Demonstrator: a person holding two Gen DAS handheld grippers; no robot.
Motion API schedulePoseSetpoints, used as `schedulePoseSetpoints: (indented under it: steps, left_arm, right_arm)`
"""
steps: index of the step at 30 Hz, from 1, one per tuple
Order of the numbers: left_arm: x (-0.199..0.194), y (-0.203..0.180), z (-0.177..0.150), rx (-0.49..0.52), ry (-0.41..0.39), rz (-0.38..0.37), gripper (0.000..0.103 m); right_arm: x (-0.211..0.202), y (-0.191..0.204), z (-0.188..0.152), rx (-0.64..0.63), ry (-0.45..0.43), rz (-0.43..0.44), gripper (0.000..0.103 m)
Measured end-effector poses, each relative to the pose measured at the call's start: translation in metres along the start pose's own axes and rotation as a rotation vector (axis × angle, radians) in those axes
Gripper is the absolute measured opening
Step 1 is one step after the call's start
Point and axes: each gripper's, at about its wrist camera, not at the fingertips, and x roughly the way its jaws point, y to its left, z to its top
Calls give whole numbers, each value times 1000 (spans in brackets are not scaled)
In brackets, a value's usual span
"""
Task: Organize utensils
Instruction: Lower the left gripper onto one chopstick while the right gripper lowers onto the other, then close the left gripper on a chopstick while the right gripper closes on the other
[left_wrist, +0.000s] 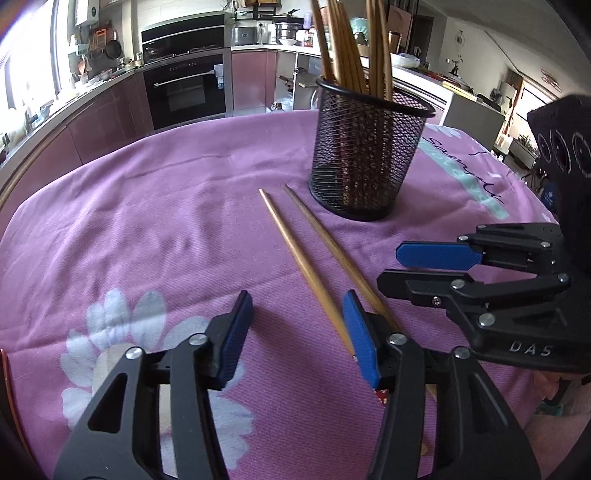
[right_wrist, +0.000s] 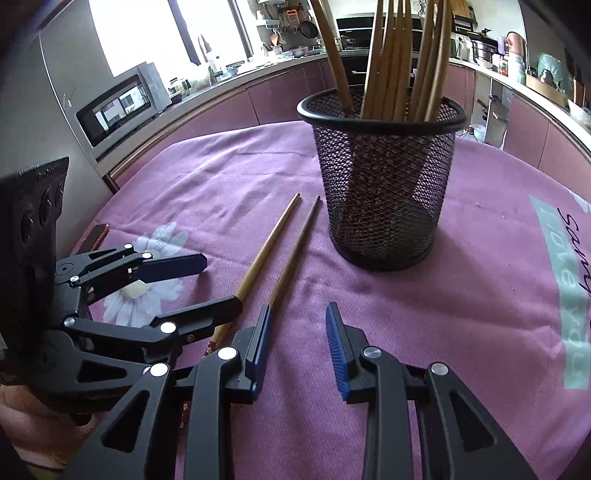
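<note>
Two loose wooden chopsticks (left_wrist: 306, 269) (right_wrist: 266, 254) lie side by side on the purple cloth, tips pointing at a black mesh holder (left_wrist: 365, 155) (right_wrist: 384, 192) that stands upright with several chopsticks in it. My left gripper (left_wrist: 299, 328) (right_wrist: 219, 284) hangs low over their thick ends, open. The left-hand stick runs between its jaws close to the right pad (left_wrist: 360, 343), not pressed; the other stick passes under that finger. My right gripper (right_wrist: 298, 310) (left_wrist: 391, 267) is open beside it with only cloth between its pads, one stick ending at its left pad (right_wrist: 260, 343).
The cloth (left_wrist: 166, 221) has a white flower print and a teal lettered band (right_wrist: 569, 295). A small pale block (right_wrist: 135, 290) lies under the left gripper. A dark flat object (right_wrist: 98, 236) sits at the table's left edge. Kitchen counters, an oven (left_wrist: 184, 92) and a microwave (right_wrist: 118, 107) surround the table.
</note>
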Motion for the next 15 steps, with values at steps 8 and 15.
schedulePoseSetpoints:
  steps: [8,15]
  left_arm:
    - [-4,3,-6,-28,5,-16,15]
    - [-11,10,-14,-81,5,-14,11]
  right_arm:
    - [-2,2,3,-2,-21,20,29]
    - [4,5,5,-6,-23,26,29]
